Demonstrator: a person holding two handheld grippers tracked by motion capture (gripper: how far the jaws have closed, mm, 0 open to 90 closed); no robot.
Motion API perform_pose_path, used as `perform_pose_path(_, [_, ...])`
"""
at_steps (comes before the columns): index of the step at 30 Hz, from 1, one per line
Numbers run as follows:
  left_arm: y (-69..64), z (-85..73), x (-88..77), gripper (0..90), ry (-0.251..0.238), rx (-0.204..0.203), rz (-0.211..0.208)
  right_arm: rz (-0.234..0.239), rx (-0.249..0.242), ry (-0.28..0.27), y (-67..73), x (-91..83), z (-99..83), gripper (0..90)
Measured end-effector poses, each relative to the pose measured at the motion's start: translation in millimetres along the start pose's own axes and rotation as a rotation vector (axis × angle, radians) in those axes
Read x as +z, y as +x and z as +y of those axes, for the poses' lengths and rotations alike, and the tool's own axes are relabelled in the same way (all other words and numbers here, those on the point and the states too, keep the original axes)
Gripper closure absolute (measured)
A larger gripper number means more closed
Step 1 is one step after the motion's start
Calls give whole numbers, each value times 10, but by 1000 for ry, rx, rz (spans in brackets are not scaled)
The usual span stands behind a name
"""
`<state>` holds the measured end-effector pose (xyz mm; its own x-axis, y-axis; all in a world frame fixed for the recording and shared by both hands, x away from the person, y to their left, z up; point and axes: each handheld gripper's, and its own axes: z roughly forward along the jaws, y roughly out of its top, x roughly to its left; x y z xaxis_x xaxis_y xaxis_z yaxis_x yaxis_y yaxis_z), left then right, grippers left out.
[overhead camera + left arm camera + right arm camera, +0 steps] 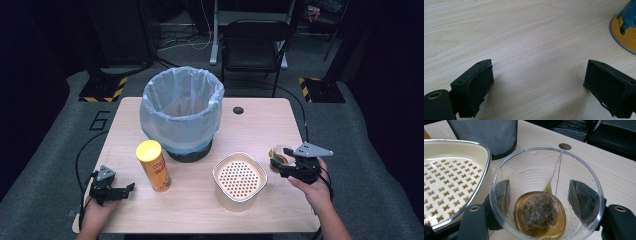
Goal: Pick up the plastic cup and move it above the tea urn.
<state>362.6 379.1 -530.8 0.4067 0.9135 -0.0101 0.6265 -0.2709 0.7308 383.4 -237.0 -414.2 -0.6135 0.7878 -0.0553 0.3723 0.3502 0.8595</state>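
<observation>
- Clear plastic cup (546, 195): ribbed wall, amber tea, soaked tea bag (539, 211) with string; at table's (200, 210) right side, beside cream perforated container (239, 180).
- Right gripper (286, 161): jaws clamp the cup's sides, held level.
- Left gripper (131, 187): jaws apart, nothing between, low near yellow canister (153, 165).

Left gripper (537, 82) jaws stand wide apart over bare pale wood table (524, 37), nothing between them. Yellow can (625, 32) base stands beyond the right-hand jaw.
</observation>
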Motion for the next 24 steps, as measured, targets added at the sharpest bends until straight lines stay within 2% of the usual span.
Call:
perform_pose_path(8, [1, 0, 0, 84, 1, 1, 0, 22, -6, 20, 14, 70, 93, 340])
perform_pose_path(13, [-1, -1, 3, 84, -4, -1, 2, 39, -5, 13, 27, 83, 131, 341])
perform_pose_path(24, [-1, -1, 3, 85, -3, 0, 2, 47, -49, 11, 74, 134, 241, 346])
